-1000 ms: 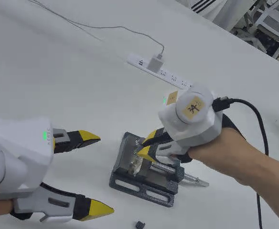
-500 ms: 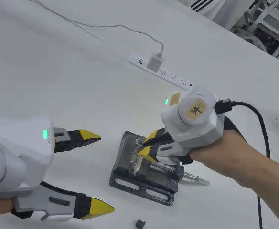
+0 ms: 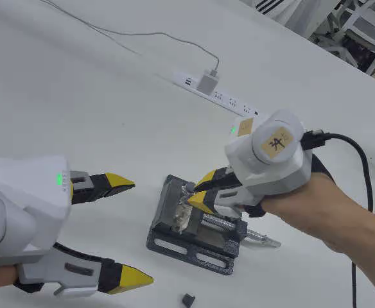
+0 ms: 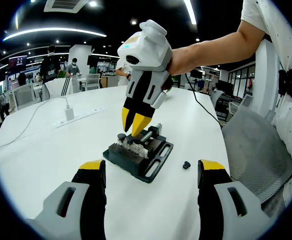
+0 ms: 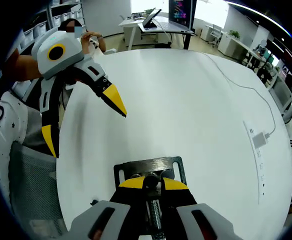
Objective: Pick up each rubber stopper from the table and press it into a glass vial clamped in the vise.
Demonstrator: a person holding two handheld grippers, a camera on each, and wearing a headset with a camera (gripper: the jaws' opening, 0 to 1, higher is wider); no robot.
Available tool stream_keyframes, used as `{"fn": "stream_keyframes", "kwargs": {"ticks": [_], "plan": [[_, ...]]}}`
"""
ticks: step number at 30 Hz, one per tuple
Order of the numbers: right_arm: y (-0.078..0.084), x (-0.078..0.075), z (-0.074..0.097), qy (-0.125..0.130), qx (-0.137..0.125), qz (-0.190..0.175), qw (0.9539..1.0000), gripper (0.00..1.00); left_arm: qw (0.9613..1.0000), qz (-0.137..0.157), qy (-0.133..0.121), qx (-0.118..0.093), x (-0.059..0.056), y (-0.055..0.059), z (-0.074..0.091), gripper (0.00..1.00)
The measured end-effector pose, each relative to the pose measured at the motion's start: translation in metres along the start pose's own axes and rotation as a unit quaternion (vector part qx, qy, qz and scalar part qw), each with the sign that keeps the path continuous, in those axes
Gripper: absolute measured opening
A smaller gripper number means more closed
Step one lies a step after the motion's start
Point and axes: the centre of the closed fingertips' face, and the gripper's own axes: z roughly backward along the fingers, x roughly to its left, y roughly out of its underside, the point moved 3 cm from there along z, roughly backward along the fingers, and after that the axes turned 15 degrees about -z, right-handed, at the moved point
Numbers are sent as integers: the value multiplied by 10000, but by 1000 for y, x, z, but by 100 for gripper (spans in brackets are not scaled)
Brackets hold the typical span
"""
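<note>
White table [image 3: 78, 96] with power strip [image 3: 226, 99] beyond the vise [image 3: 194, 252]; left fingers [image 3: 120, 181] spread open, right fingers [image 3: 201, 203] closed over it.

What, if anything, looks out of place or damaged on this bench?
Nothing stands out. The vise sits flat on the table, vials upright in it, and one loose stopper lies on the table apart from it.

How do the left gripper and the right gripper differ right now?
The left gripper's jaws are spread wide; the right gripper's are nearly together. The left gripper hangs beside the vise over bare table; the right gripper points down at the vials clamped in it. Both have yellow tips on white bodies.
</note>
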Motion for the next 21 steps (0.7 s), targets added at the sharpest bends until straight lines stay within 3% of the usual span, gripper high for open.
{"fn": "stream_keyframes", "kwargs": {"ticks": [21], "plan": [[4, 2, -4, -30, -70, 33, 10000, 0, 10000, 16, 40, 9, -2, 0, 0, 73]]}}
